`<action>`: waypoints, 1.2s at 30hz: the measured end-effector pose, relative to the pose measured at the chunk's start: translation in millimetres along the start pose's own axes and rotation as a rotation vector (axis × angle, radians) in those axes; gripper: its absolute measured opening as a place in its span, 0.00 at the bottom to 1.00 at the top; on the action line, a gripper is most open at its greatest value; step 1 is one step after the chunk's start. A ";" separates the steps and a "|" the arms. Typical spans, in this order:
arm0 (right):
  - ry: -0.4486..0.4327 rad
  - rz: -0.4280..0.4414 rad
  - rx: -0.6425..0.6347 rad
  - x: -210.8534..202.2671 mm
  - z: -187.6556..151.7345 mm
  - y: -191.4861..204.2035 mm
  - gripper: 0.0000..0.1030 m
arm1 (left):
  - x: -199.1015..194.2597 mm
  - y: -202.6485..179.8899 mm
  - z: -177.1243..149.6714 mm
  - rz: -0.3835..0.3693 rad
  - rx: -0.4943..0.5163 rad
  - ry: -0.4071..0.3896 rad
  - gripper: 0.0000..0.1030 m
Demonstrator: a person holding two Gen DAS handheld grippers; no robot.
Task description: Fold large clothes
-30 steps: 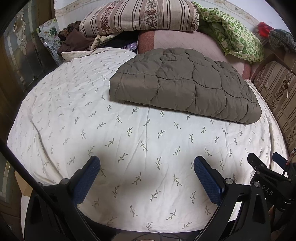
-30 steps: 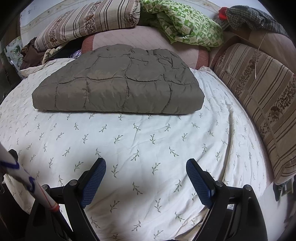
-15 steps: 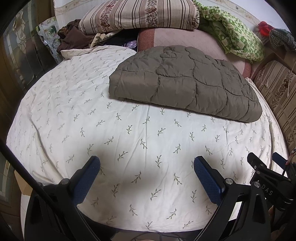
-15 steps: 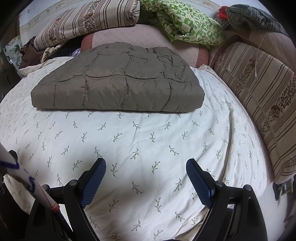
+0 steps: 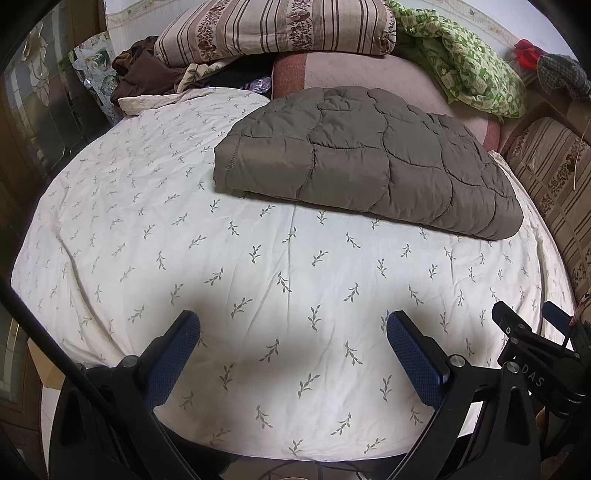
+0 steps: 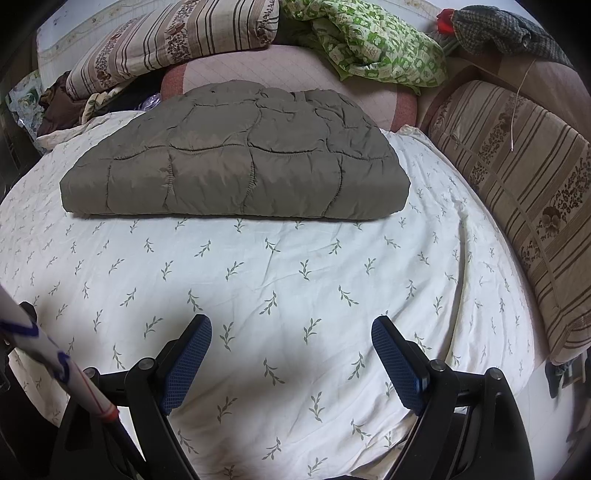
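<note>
A grey-brown quilted padded garment (image 5: 369, 166) lies folded into a flat rectangle on the far part of the bed; it also shows in the right wrist view (image 6: 236, 162). My left gripper (image 5: 293, 332) is open and empty, held over the near part of the sheet, well short of the garment. My right gripper (image 6: 291, 336) is open and empty too, also over the near sheet in front of the garment. The right gripper's body (image 5: 539, 365) shows at the left wrist view's right edge.
The bed has a white leaf-print sheet (image 5: 184, 240). Striped pillows (image 5: 273, 29), a green patterned blanket (image 5: 469, 55), a pink cushion (image 5: 369, 70) and dark clothes (image 5: 144, 74) pile at the head. A striped bolster (image 6: 524, 192) lines the right side.
Both views drift slightly; the garment sits a little lower and nearer in frame. Both grippers stay open and empty, and the garment itself has not moved.
</note>
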State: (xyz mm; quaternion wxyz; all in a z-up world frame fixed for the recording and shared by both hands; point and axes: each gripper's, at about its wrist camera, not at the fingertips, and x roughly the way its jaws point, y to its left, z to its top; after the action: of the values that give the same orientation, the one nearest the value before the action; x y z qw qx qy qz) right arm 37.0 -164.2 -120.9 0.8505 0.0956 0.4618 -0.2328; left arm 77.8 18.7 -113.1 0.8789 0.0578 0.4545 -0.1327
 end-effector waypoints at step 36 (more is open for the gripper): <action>0.010 -0.145 0.094 -14.7 -12.2 -54.2 0.89 | 45.5 -22.3 14.1 -0.001 0.091 0.053 0.98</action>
State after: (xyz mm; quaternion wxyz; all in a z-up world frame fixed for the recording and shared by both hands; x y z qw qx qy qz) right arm -5.1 -202.5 -112.7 0.8235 0.1031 0.4604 -0.3150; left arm 107.6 -14.1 -141.6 0.8630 0.1010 0.4710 -0.1523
